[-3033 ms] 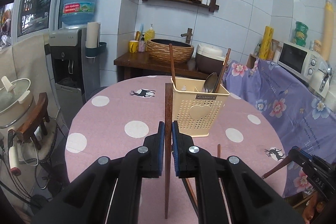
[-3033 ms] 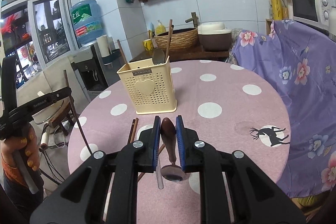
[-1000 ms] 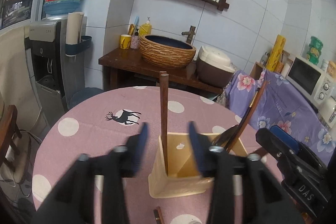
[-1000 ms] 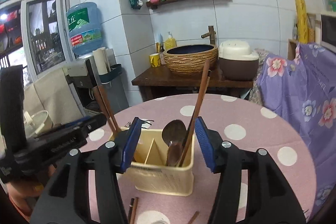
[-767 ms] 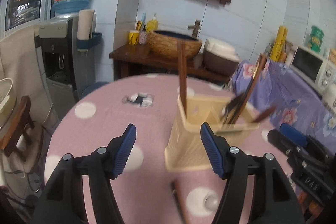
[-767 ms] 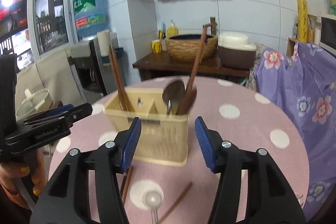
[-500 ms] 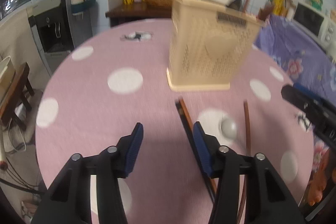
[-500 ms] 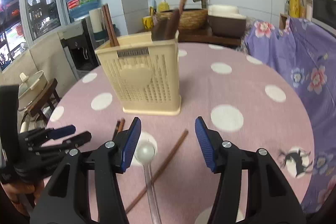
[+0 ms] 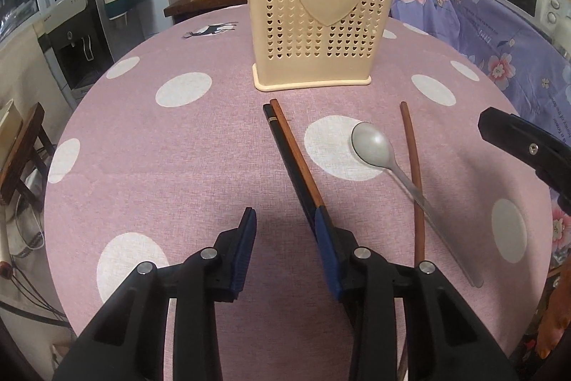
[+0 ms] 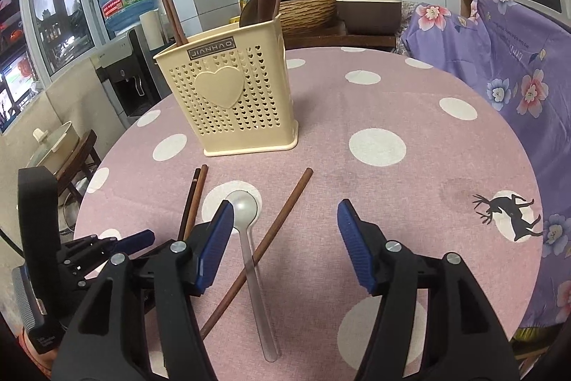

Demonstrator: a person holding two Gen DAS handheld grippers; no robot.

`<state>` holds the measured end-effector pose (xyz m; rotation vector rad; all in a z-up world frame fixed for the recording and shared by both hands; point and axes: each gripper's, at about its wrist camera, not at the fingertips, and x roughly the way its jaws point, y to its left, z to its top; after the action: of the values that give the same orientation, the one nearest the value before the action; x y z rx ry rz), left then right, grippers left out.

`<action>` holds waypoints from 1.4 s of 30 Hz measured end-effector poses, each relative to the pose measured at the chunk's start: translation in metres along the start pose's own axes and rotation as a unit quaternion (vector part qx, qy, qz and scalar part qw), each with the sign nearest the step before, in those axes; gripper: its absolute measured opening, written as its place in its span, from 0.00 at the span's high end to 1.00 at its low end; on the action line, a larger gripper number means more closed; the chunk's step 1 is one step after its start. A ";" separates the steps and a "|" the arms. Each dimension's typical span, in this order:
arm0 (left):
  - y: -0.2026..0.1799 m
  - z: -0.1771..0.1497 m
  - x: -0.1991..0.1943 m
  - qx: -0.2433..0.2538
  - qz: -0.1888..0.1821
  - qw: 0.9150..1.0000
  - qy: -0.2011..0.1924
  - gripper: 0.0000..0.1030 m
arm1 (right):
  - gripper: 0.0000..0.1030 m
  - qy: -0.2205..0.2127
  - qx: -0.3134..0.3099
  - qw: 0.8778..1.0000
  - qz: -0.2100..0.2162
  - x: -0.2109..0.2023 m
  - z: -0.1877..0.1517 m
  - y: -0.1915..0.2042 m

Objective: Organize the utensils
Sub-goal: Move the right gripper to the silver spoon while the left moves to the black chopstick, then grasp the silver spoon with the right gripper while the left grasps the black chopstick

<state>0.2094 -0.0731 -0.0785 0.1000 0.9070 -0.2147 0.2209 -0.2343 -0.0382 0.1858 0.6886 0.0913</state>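
A cream utensil holder stands on the pink dotted table and holds chopsticks and dark spoons. In front of it lie a brown and a black chopstick side by side, a silver spoon and a single brown chopstick that crosses the spoon's handle. My left gripper is open and low over the table, its right finger over the chopstick pair. My right gripper is open and empty above the spoon and the single chopstick.
The round table drops off at its edge on every side. A purple flowered cloth covers furniture at the right. A water dispenser and a stool with a pot stand at the left.
Both grippers let go of their utensils into the holder, drew back and came down low over the table. Now they hover open over the loose chopsticks and spoon.
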 end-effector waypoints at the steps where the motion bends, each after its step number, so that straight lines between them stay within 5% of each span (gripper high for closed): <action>1: -0.001 0.000 0.000 -0.001 -0.001 1.000 0.000 0.66 | 0.40 0.001 -0.001 1.000 0.000 0.000 0.000 0.001; 15: 0.024 -0.004 -0.004 -0.038 0.002 0.999 0.005 0.68 | 0.40 0.017 -0.006 1.000 -0.004 0.007 0.000 0.003; 22: 0.056 -0.002 -0.019 -0.088 0.001 0.996 -0.014 0.68 | 0.40 0.051 -0.067 0.996 0.017 0.031 -0.002 0.027; 30: 0.055 0.001 -0.021 -0.087 0.003 0.996 -0.021 0.67 | 0.40 0.099 -0.135 0.985 0.047 0.072 0.000 0.049; 34: 0.053 0.001 -0.019 -0.082 0.004 0.996 -0.020 0.67 | 0.42 0.113 -0.146 0.982 0.029 0.088 0.001 0.052; 42: 0.052 0.004 -0.020 -0.072 0.019 0.997 -0.037 0.35 | 0.55 0.120 -0.150 0.981 0.020 0.102 -0.001 0.054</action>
<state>0.2120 -0.0202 -0.0601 -0.0241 0.8437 -0.1172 0.2980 -0.1663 -0.0916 -0.1038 0.9022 0.2571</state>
